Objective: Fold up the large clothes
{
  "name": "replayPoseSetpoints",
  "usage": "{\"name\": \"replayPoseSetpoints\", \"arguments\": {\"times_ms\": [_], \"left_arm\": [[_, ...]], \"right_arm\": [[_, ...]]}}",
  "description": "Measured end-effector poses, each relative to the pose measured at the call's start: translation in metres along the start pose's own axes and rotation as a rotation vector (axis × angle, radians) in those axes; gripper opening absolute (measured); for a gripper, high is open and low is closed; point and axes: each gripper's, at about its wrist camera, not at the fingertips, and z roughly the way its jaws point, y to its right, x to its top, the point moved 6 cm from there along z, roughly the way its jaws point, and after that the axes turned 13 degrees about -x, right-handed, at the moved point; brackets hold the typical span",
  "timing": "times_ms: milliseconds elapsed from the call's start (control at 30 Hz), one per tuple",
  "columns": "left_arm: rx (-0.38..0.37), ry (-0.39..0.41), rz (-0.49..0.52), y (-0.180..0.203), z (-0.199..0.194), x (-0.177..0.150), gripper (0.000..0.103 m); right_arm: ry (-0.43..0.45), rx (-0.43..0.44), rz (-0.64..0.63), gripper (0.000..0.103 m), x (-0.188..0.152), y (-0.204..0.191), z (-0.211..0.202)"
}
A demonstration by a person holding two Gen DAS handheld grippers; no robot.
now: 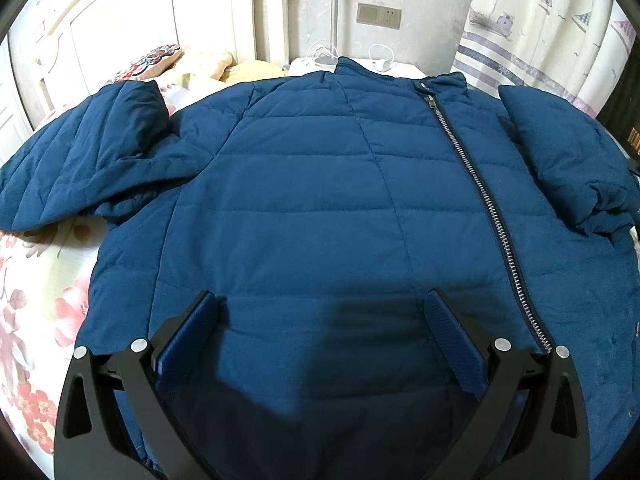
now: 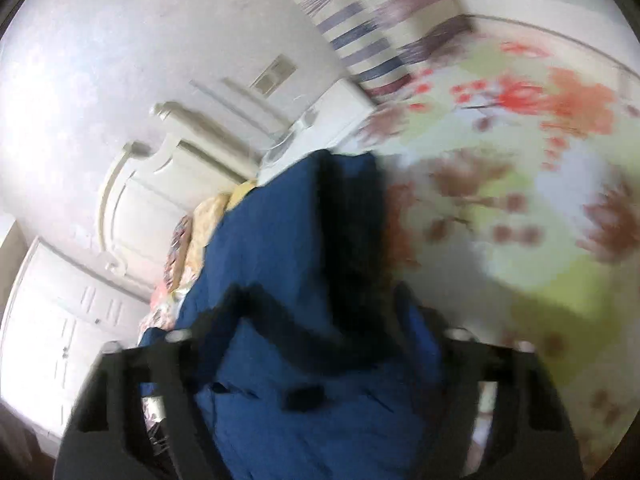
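A dark blue quilted jacket (image 1: 304, 208) lies face up on the bed, its silver zipper (image 1: 480, 200) closed. One sleeve (image 1: 80, 152) is bent over at the left and the other sleeve (image 1: 560, 160) is bunched at the right. My left gripper (image 1: 324, 312) hovers open over the jacket's lower hem with nothing between its pads. The right wrist view is rolled and heavily blurred. There, blue jacket fabric (image 2: 280, 240) fills the gap between the fingers of my right gripper (image 2: 320, 304). Whether its pads press on the cloth is lost in the blur.
A floral bedsheet (image 1: 44, 300) covers the bed around the jacket. Pillows (image 1: 160, 60) lie near the white headboard (image 1: 120, 12). A white nightstand (image 1: 384, 66) with cables stands behind the collar, and a patterned curtain (image 1: 540, 28) hangs at the right.
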Motion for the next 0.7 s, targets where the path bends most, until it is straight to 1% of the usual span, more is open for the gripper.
{"name": "replayPoseSetpoints", "arguments": {"times_ms": [33,67,100,133,167,200,233,267,300,333,367,400,433,467,500,567,633,667,700], "left_arm": [[0.001,0.001,-0.001,0.0,0.0,0.0,0.099],[0.002,0.002,-0.001,0.0,0.0,0.0,0.099],[0.003,0.002,-0.002,-0.001,0.0,0.0,0.099],[0.002,0.004,-0.005,-0.001,0.0,0.0,0.099],[-0.001,0.006,-0.006,-0.001,-0.001,0.001,0.099],[-0.008,0.012,-0.011,-0.002,-0.002,0.001,0.099],[-0.018,0.019,-0.017,-0.002,-0.004,0.001,0.099],[-0.036,0.032,-0.028,-0.004,-0.006,0.001,0.099],[-0.065,0.054,-0.049,-0.006,-0.011,0.001,0.099],[-0.084,0.068,-0.062,-0.008,-0.014,0.002,0.099],[-0.109,0.084,-0.076,-0.01,-0.017,0.002,0.099],[-0.145,0.103,-0.095,-0.011,-0.022,0.003,0.099],[-0.174,0.114,-0.104,-0.01,-0.025,0.003,0.098],[-0.222,0.127,-0.113,-0.008,-0.029,0.004,0.098],[-0.298,0.138,-0.122,-0.002,-0.033,0.006,0.098],[-0.371,0.131,-0.122,0.008,-0.033,0.01,0.098],[-0.386,0.109,-0.123,0.013,-0.027,0.016,0.098],[-0.381,0.097,-0.14,0.012,-0.021,0.018,0.098],[-0.376,0.089,-0.182,0.008,-0.014,0.021,0.098]], "right_arm": [[-0.002,0.011,-0.036,0.031,-0.005,-0.016,0.0],[0.019,0.031,-0.087,0.026,-0.007,-0.04,-0.003],[0.07,0.047,-0.182,0.025,-0.015,-0.07,-0.015],[0.101,0.06,-0.287,0.025,-0.028,-0.102,-0.025],[0.101,0.075,-0.386,0.027,-0.044,-0.132,-0.028],[0.09,0.09,-0.445,0.037,-0.058,-0.15,-0.031],[0.055,0.137,-0.523,0.051,-0.075,-0.172,-0.032],[0.011,0.189,-0.586,0.089,-0.09,-0.189,-0.032],[0.015,0.194,-0.61,0.096,-0.095,-0.195,-0.034],[0.054,0.163,-0.628,0.096,-0.095,-0.196,-0.039],[0.09,0.128,-0.633,0.092,-0.092,-0.191,-0.043],[0.106,0.108,-0.625,0.084,-0.089,-0.184,-0.046],[0.118,0.069,-0.593,0.082,-0.082,-0.169,-0.049],[0.125,0.022,-0.555,0.081,-0.076,-0.15,-0.05],[0.131,-0.02,-0.539,0.081,-0.075,-0.134,-0.049],[0.148,-0.162,-0.526,0.081,-0.077,-0.091,-0.05],[0.114,-0.204,-0.512,0.079,-0.089,-0.061,-0.043],[0.091,-0.221,-0.509,0.077,-0.097,-0.047,-0.037],[0.08,-0.253,-0.515,0.076,-0.107,-0.035,-0.028]]}}
